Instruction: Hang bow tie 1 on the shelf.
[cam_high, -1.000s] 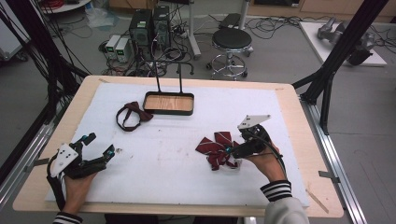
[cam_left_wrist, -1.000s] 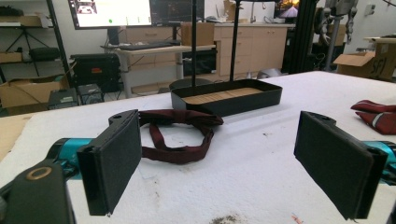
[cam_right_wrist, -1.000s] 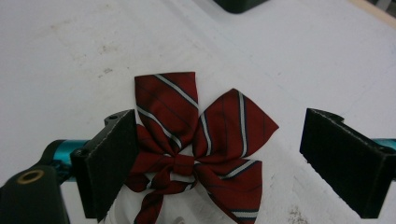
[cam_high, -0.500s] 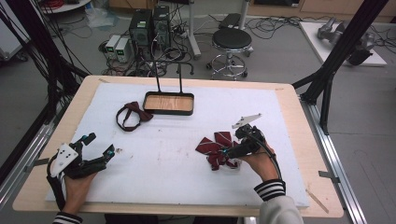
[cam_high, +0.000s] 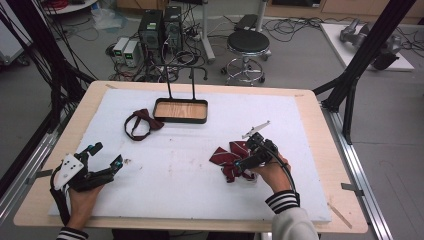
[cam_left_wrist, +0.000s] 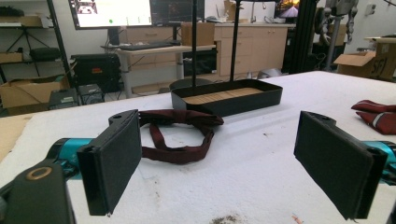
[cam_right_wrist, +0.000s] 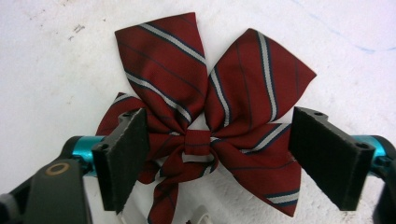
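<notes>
Striped bow (cam_right_wrist: 210, 126) | dark red, white-navy stripes, flat on foam | right tool (cam_right_wrist: 215, 158) straddling knot, closing, not yet pinching

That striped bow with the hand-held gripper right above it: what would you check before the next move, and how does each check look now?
1. Striped bow lies flat on the white mat: ok.
2. Right hand-held gripper straddles the bow's centre knot: ok.
3. Its jaws, just closing, press the cloth: not ok, still apart.
4. Bow's strap free underneath: cannot tell.
5. Left hand-held gripper open, apart from the dark bow tie: ok.
6. Tray unblocked: ok.
</notes>
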